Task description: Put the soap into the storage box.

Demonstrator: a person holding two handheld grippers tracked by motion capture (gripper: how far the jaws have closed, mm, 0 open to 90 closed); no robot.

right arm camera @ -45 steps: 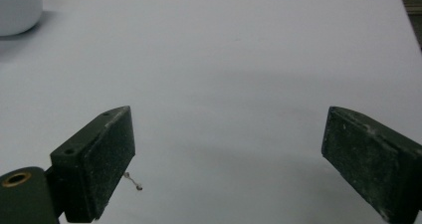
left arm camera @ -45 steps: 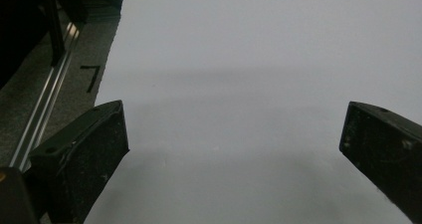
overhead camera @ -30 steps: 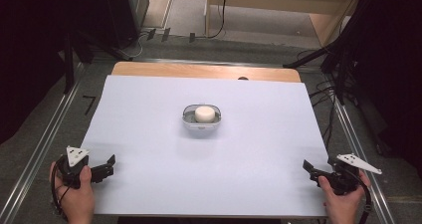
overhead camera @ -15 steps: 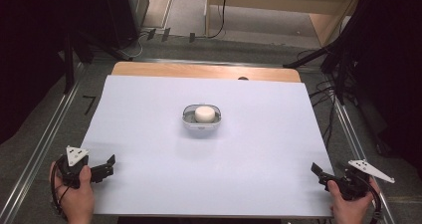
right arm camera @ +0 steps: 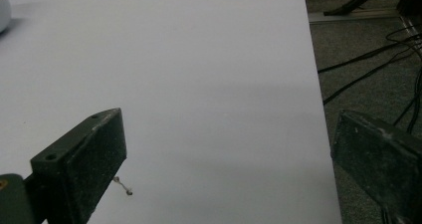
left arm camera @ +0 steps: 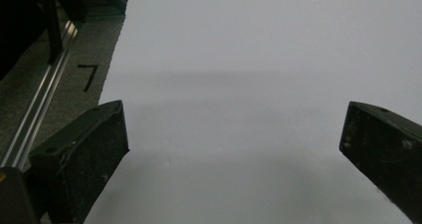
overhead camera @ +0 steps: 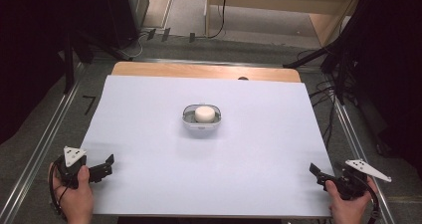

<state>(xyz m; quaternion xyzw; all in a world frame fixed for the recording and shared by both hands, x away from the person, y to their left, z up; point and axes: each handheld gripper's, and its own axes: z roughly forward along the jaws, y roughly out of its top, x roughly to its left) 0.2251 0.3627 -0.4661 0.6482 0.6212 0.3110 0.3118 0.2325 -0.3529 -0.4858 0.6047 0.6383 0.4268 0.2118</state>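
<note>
A small clear dish (overhead camera: 201, 123) with a round white object (overhead camera: 204, 113) in it sits in the middle of the white sheet (overhead camera: 149, 129) that covers the table. My left gripper (overhead camera: 105, 168) rests at the near left corner, held in a hand, its jaws wide apart with nothing between them (left arm camera: 234, 114). At the near right corner my right gripper (overhead camera: 318, 176) is open too, over bare sheet beside the table's right edge (right arm camera: 229, 119). The dish's rim (right arm camera: 2, 12) peeks in at the top left of the right gripper view.
The wooden table edge (overhead camera: 204, 70) shows at the far side. Metal rails (overhead camera: 45, 134) run along both sides, with cables (right arm camera: 368, 67) on the floor to the right. A black "7" mark (left arm camera: 88, 77) lies on the floor at left. A tiny thread (right arm camera: 123, 186) lies on the sheet.
My right gripper has drawn back slightly toward the near right corner. The left gripper and the dish have stayed put.
</note>
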